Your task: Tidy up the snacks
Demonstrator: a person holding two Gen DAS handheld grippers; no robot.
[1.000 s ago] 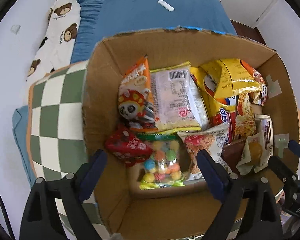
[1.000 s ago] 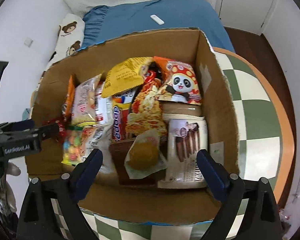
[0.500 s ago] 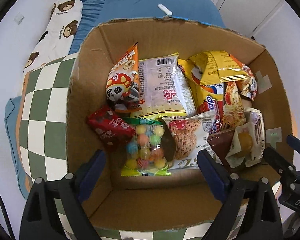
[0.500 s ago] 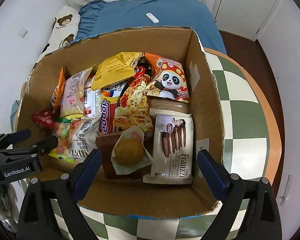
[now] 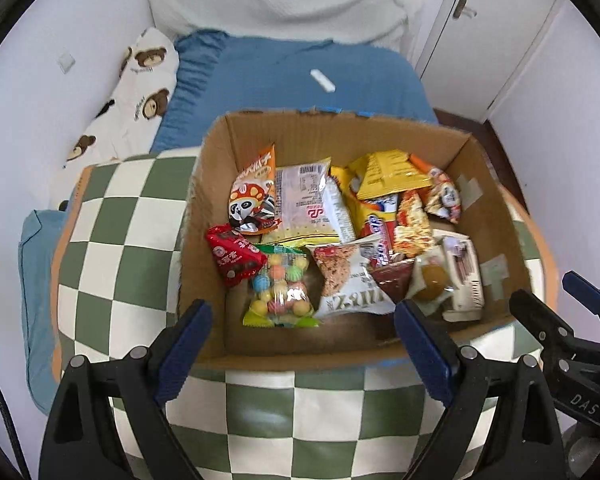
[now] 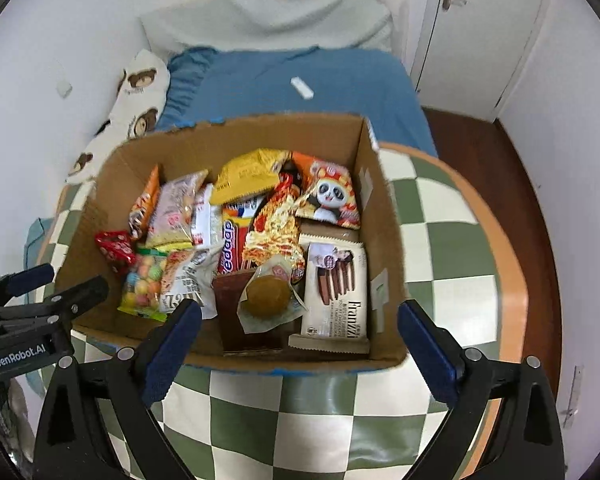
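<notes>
Both grippers have pulled back from the cardboard box (image 5: 480, 184) — the left gripper (image 5: 300, 344) and right gripper (image 6: 298, 340) hang spread and empty before its near wall. The snacks (image 6: 260, 240) all lie inside, ahead of the fingers; sorting looks finished.

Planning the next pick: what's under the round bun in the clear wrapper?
The bun lies on a dark brown packet, beside the Franzzi biscuit pack. The bun hides most of the brown packet's face, and anything deeper is covered.

Black left gripper (image 5: 303, 344) and right gripper (image 6: 299, 338), blue-padded jaws, silver screws.
</notes>
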